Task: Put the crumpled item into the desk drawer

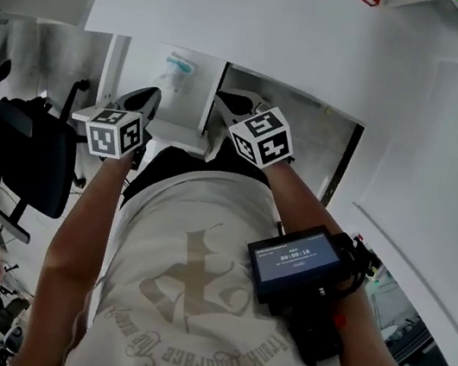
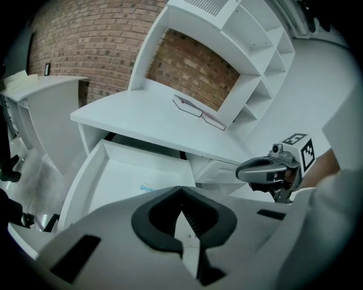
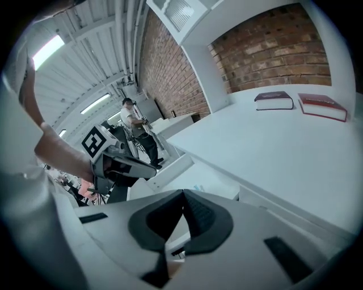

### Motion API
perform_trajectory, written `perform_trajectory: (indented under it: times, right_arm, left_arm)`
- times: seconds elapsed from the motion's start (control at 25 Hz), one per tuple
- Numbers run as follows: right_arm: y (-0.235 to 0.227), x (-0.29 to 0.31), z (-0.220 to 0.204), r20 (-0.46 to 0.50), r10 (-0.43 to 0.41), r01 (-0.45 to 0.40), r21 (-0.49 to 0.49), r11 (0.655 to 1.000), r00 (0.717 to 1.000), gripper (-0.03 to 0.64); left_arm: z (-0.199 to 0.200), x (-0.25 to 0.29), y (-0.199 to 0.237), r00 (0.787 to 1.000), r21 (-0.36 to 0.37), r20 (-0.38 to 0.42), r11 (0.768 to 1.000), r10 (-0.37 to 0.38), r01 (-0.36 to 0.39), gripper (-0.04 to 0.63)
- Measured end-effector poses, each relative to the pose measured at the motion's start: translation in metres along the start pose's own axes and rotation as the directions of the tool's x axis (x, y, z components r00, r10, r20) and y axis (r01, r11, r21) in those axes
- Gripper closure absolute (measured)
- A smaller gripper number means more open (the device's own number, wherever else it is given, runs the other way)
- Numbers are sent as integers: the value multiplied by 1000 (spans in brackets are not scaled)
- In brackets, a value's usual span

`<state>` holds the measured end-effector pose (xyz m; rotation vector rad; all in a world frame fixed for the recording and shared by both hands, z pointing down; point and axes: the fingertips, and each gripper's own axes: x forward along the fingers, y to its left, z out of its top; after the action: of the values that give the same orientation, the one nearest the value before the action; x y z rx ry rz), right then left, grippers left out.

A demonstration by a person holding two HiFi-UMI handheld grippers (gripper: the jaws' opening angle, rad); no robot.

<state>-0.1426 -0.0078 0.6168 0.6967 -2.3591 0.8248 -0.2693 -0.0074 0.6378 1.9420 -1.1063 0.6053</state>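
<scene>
The left hand-held gripper [image 2: 181, 190], a grey two-jaw tool with black ribbed pads, is seen pressed together: the pad tips meet and nothing is pinched between them. The right hand-held gripper [image 3: 182, 193], of the same make, is likewise closed tip to tip, and nothing is caught in it. Both are held in the air side by side, apart from each other.

Below and ahead of the left hand-held gripper, a shallow white drawer [image 2: 85, 175] is found pulled out from under the flat white bench [image 2: 136, 116]. The crumpled item [image 2: 146, 187], a small pale scrap with a light-blue streak, is seen lying on the drawer floor just beyond the closed tips in that view, untouched by either tool. Its exact shape cannot be made out.

Farther ahead and to the right, a dark maroon book [image 3: 274, 100] and a red book [image 3: 322, 106] are laid flat on the bench top — near each other, in front of a red brick wall [image 2: 85, 39].
</scene>
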Motion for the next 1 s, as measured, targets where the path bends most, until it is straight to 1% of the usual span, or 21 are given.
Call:
perform_trajectory:
  times: [0.2, 0.32, 0.48, 0.6, 0.76, 1.0]
  right_arm:
    - [16, -8, 7, 30, 39, -39, -9, 999, 999, 595]
    - [27, -14, 21, 60, 52, -50, -38, 998, 997, 595]
    - [43, -26, 28, 76, 65, -61, -52, 997, 995, 595]
    - [53, -27, 42, 108, 88, -81, -64, 995, 990, 595]
    - [70, -34, 55, 137, 104, -93, -88, 992, 985, 595]
    - [87, -43, 79, 177, 138, -112, -149, 982, 975, 595]
  left_arm:
    - [7, -25, -19, 998, -7, 66, 1000, -10, 10, 574]
    - [17, -48, -28, 993, 11, 115, 1000, 3, -4, 574]
    - [20, -74, -36, 988, 14, 155, 1000, 13, -16, 574]
    - [26, -92, -33, 980, 22, 199, 999, 26, -31, 574]
    - [26, -113, -36, 970, 16, 242, 999, 25, -30, 574]
    - [36, -133, -44, 947, 13, 320, 999, 27, -33, 574]
